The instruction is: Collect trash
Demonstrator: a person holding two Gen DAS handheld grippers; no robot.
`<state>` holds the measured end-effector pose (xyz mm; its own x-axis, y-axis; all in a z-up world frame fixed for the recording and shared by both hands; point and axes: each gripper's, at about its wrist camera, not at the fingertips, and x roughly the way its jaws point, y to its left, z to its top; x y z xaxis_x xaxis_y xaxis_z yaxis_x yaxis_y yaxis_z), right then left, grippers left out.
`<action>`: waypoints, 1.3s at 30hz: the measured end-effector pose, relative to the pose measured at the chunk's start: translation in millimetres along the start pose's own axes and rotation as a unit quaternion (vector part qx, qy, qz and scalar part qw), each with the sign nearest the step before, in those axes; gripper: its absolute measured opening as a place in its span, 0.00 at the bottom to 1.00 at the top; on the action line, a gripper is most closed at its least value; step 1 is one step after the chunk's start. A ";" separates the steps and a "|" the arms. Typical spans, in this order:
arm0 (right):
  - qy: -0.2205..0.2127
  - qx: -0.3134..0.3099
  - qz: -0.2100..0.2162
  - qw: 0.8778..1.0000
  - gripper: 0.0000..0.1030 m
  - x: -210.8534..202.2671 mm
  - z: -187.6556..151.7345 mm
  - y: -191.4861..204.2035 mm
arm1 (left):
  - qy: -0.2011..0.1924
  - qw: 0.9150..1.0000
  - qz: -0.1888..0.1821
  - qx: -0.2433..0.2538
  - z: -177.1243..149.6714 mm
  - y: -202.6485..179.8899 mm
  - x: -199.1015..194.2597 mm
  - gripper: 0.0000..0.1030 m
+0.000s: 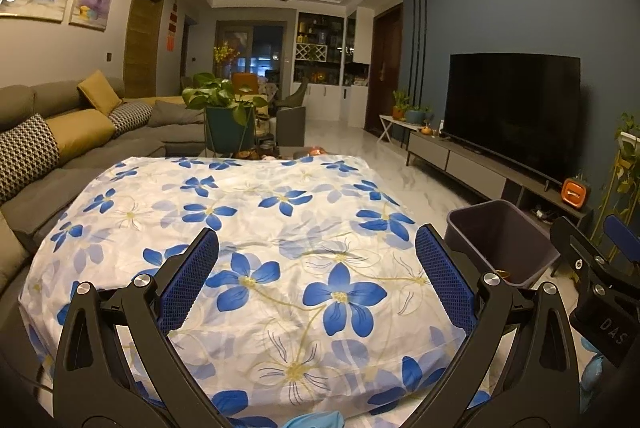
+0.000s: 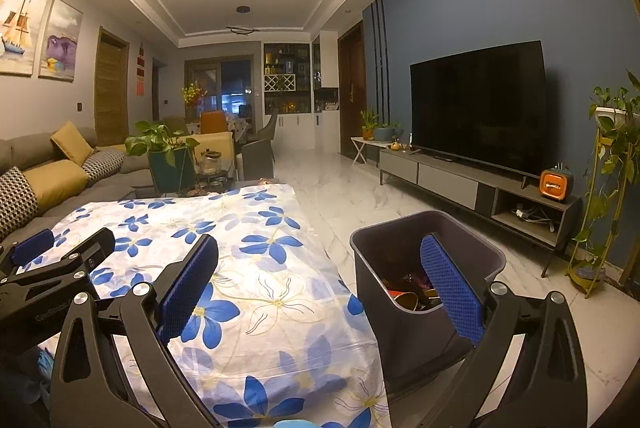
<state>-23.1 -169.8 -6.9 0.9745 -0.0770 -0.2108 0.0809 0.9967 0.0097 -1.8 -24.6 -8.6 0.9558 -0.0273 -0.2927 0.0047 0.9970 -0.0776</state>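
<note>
A table under a white cloth with blue flowers (image 1: 256, 228) (image 2: 256, 268) fills the foreground; I see no loose trash on it. A dark grey bin (image 1: 500, 244) (image 2: 424, 268) stands on the floor at the table's right edge, with dark and orange scraps (image 2: 412, 292) inside. My left gripper (image 1: 320, 280) hovers open over the cloth with nothing between its blue pads. My right gripper (image 2: 324, 288) is open too, spanning the table's right edge and the bin, and empty. Each gripper shows at the edge of the other's view.
A grey sofa with yellow and patterned cushions (image 1: 60, 139) runs along the left. A potted plant (image 1: 224, 107) stands beyond the table. A television (image 2: 480, 107) on a low cabinet lines the right wall, with a plant stand (image 2: 608, 187) beside it. Marble floor (image 2: 340, 187) lies between.
</note>
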 end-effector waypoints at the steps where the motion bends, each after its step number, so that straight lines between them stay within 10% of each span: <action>1: 0.000 0.000 0.000 1.000 0.94 -0.1 0.1 0.7 | -0.001 1.000 0.000 0.000 -0.1 0.3 -1.0 0.94; 39: -0.003 0.008 0.006 1.000 0.94 -0.1 3.4 5.3 | -0.003 1.000 0.003 -0.005 0.0 3.5 -7.3 0.94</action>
<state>-22.1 -164.6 -3.5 0.9767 -0.0659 -0.2041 0.0730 0.9970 0.0273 -8.7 -20.8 -6.7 0.9573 -0.0205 -0.2883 -0.0043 0.9964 -0.0850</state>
